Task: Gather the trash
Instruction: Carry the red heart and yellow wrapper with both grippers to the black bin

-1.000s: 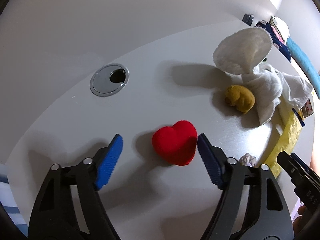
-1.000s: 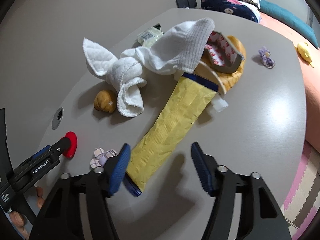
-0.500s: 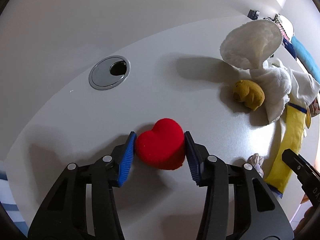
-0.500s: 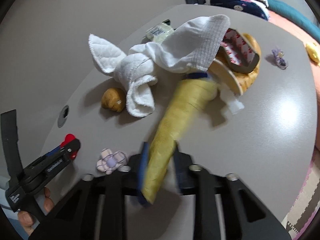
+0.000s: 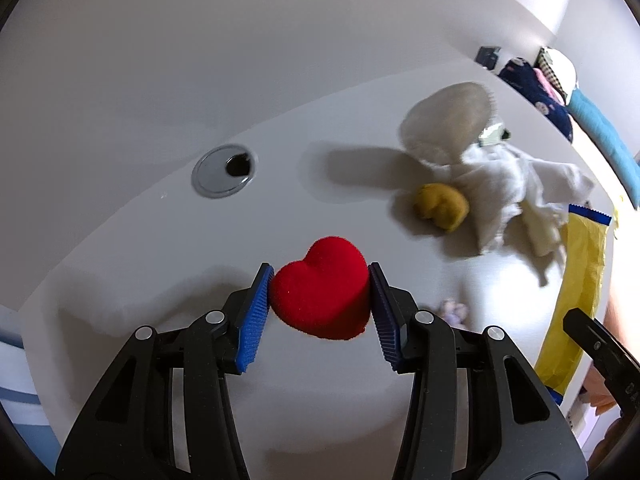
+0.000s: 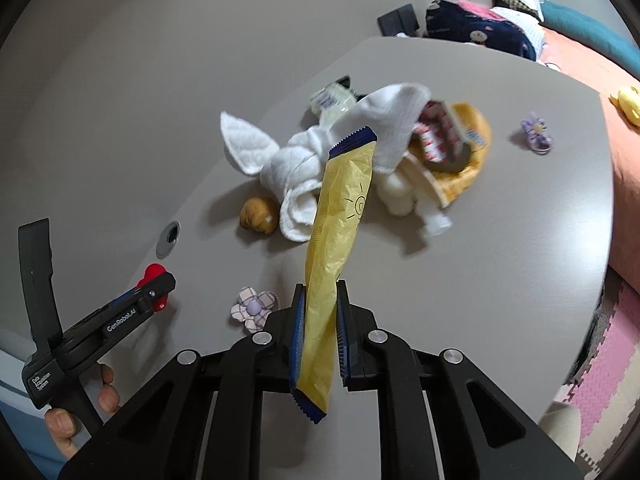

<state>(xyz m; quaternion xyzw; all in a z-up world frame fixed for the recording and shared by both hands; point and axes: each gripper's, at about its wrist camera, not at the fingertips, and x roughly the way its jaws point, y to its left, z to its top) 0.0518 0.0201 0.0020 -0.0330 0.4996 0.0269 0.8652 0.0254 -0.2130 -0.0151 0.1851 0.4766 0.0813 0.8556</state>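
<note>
Wrapper (image 6: pixel 340 216), yellow, thin and limp, hangs clear of the table (image 6: pixel 520 220), clamped near its lower end by the right gripper (image 6: pixel 319 322), best held mid-length, while the left gripper (image 5: pixel 318 308) pinches the soft red heart (image 5: pixel 322 286).

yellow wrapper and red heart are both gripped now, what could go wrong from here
1. The right gripper pinches the yellow wrapper near its lower end, so the long free part could snag the white cloth it passes in front of.
2. The left gripper squeezes the soft red heart by its sides; it might slip out.
3. The heart looks like a toy, perhaps not trash.
</note>
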